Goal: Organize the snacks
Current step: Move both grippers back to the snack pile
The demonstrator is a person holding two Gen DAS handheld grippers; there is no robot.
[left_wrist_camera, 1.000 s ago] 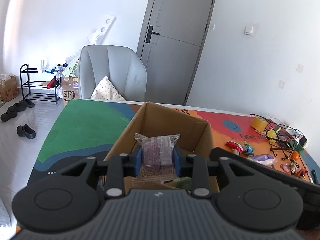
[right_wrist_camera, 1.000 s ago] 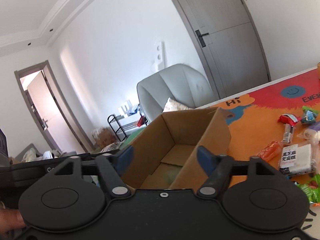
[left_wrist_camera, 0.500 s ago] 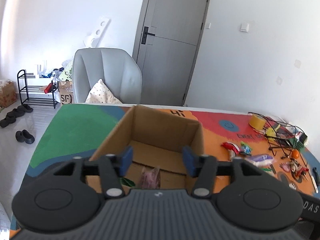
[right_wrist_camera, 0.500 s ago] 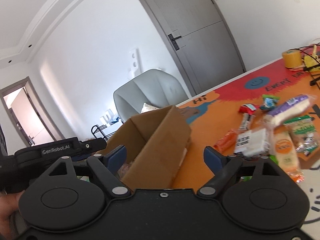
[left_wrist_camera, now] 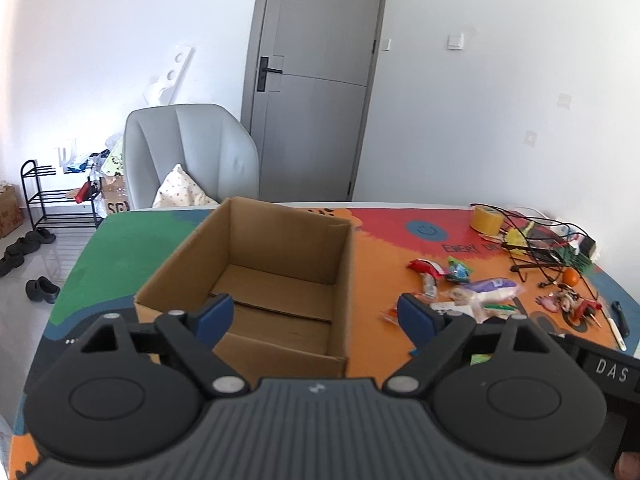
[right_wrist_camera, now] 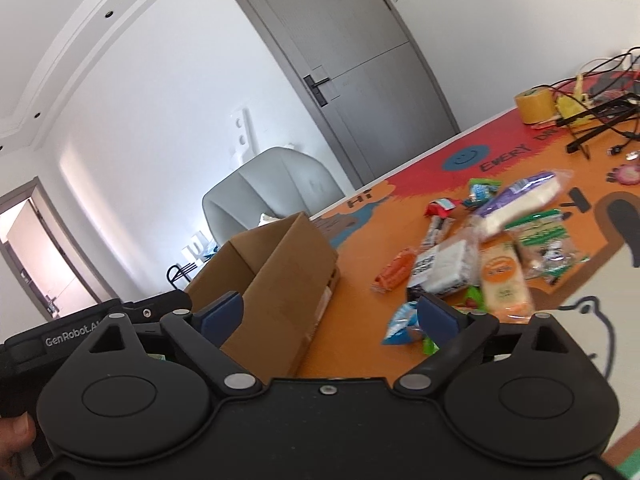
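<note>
An open cardboard box (left_wrist_camera: 280, 264) stands on the colourful table mat; it also shows in the right wrist view (right_wrist_camera: 280, 280). My left gripper (left_wrist_camera: 316, 316) is open and empty, raised over the box's near right corner. My right gripper (right_wrist_camera: 328, 316) is open and empty, to the right of the box. Several snack packets lie on the mat to the right of the box: an orange packet (right_wrist_camera: 502, 276), a white and black packet (right_wrist_camera: 444, 268), a purple and white packet (right_wrist_camera: 520, 196), a blue packet (right_wrist_camera: 400, 324). They also show in the left wrist view (left_wrist_camera: 464, 292).
A roll of yellow tape (left_wrist_camera: 486, 220), a tangle of cables (left_wrist_camera: 540, 240) and small items lie at the table's far right. A grey armchair (left_wrist_camera: 188, 156) stands behind the table, with a door (left_wrist_camera: 316, 80) beyond it and a shoe rack (left_wrist_camera: 56, 200) at the left.
My left gripper let go of the purple snack packet into the box, opened wide and rose. My right gripper swung right, from over the box towards the snack pile.
</note>
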